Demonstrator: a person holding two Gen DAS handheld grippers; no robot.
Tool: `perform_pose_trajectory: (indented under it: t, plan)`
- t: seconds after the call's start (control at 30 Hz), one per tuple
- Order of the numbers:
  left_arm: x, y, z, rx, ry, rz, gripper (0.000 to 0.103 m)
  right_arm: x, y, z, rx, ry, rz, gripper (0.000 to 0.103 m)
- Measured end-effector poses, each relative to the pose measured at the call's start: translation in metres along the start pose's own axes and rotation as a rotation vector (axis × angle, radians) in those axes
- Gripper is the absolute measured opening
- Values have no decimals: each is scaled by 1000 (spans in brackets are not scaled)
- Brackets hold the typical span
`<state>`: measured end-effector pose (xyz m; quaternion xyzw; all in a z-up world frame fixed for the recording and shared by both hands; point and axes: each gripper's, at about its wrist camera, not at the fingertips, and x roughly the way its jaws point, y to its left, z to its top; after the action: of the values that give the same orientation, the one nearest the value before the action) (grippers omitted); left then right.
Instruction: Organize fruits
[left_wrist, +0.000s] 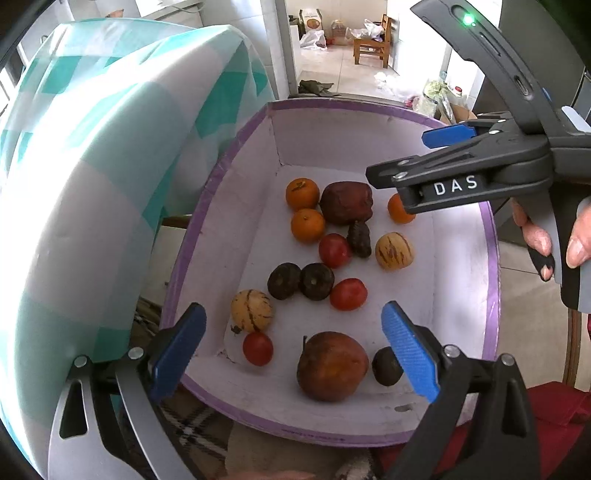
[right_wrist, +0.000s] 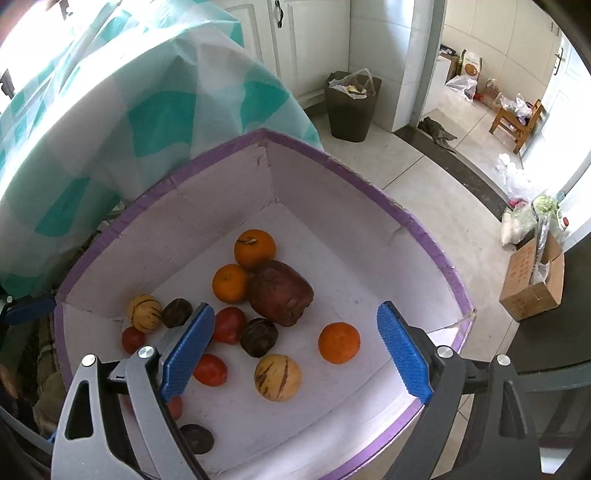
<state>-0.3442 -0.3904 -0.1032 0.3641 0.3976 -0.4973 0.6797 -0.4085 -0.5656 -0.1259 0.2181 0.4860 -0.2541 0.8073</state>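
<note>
A white box with a purple rim (left_wrist: 369, 107) (right_wrist: 369, 184) holds loose fruit. Inside lie oranges (left_wrist: 303, 194) (right_wrist: 339, 342), red tomatoes (left_wrist: 348, 294) (right_wrist: 210, 370), striped yellow melons (left_wrist: 394, 250) (right_wrist: 277, 377), dark round fruits (left_wrist: 316, 281) (right_wrist: 258, 336), a big dark red apple (left_wrist: 346, 203) (right_wrist: 280, 293) and a brownish apple (left_wrist: 332, 365). My left gripper (left_wrist: 293, 314) hangs open over the box's near end, nothing between its blue pads. My right gripper (right_wrist: 295, 310) (left_wrist: 406, 155) is open too, above the far right side and clear of the fruit.
A table under a teal and white checked cloth (left_wrist: 92, 166) (right_wrist: 110, 110) stands close on the left of the box. On the tiled floor are a dark bin (right_wrist: 351, 107), a cardboard box (right_wrist: 532, 284) and a wooden chair (left_wrist: 373, 44). A hand (left_wrist: 576, 240) holds the right gripper's handle.
</note>
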Motion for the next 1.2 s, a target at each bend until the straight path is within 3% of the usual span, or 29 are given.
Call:
perform_pose_trajectory:
  t: [1.2]
  plan:
    - [6,3,-1,-22,33,-16,96,20,19,-3,-43,74,11,87]
